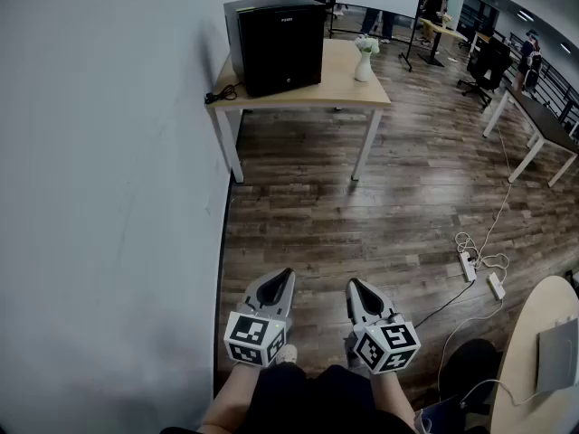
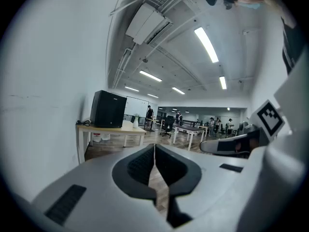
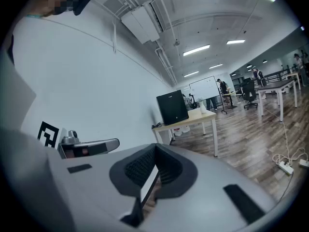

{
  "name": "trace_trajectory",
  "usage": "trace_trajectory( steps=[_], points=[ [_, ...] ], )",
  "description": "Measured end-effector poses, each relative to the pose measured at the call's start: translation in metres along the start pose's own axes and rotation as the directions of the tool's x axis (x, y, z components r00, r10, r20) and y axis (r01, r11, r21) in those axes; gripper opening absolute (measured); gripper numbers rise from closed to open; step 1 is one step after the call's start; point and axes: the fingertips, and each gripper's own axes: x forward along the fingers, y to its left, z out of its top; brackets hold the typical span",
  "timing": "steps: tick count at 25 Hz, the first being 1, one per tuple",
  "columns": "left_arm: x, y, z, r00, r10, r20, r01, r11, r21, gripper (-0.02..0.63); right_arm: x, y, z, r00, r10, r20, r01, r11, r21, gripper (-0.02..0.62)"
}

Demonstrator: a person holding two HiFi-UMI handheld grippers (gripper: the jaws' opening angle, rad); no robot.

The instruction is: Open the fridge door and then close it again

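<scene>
At the upper middle of the head view, the fridge (image 1: 276, 43) sits closed on a table (image 1: 348, 84), far off. My left gripper (image 1: 284, 276) and right gripper (image 1: 355, 287) are pinched together, empty; reaching like that, I'd shove it, not grip it.

Fridge (image 1: 280, 43) on table (image 1: 348, 95), vase (image 1: 364, 61) right of it
</scene>
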Motion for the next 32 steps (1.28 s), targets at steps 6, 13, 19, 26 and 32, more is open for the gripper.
trace_trajectory(
  steps=[6, 13, 19, 26, 32],
  points=[
    [-0.018, 0.022, 0.001, 1.000, -0.009, 0.017, 0.010, 1.000, -0.010, 0.009, 0.013, 0.023, -0.002, 1.000, -0.014, 0.012, 0.014, 1.000, -0.015, -0.015],
    [-0.029, 0.050, 0.004, 0.999, -0.025, 0.029, 0.025, 1.000, -0.003, 0.009, 0.045, 0.042, -0.001, 0.999, -0.041, 0.033, 0.042, 0.999, -0.008, -0.015],
    [-0.037, 0.074, 0.007, 1.000, -0.012, 0.029, 0.012, 1.000, -0.005, 0.009, 0.059, 0.062, 0.010, 0.998, -0.030, 0.047, 0.031, 0.999, -0.029, -0.015],
    [-0.030, 0.089, 0.010, 0.999, 0.006, 0.039, -0.004, 1.000, -0.026, 0.009, 0.074, 0.060, 0.011, 0.999, -0.024, 0.036, 0.025, 0.999, -0.023, -0.015],
    [-0.013, 0.107, 0.010, 0.999, 0.033, 0.031, -0.032, 0.999, -0.038, 0.009, 0.099, 0.053, 0.008, 1.000, -0.011, 0.015, 0.011, 1.000, -0.019, -0.015]
  ],
)
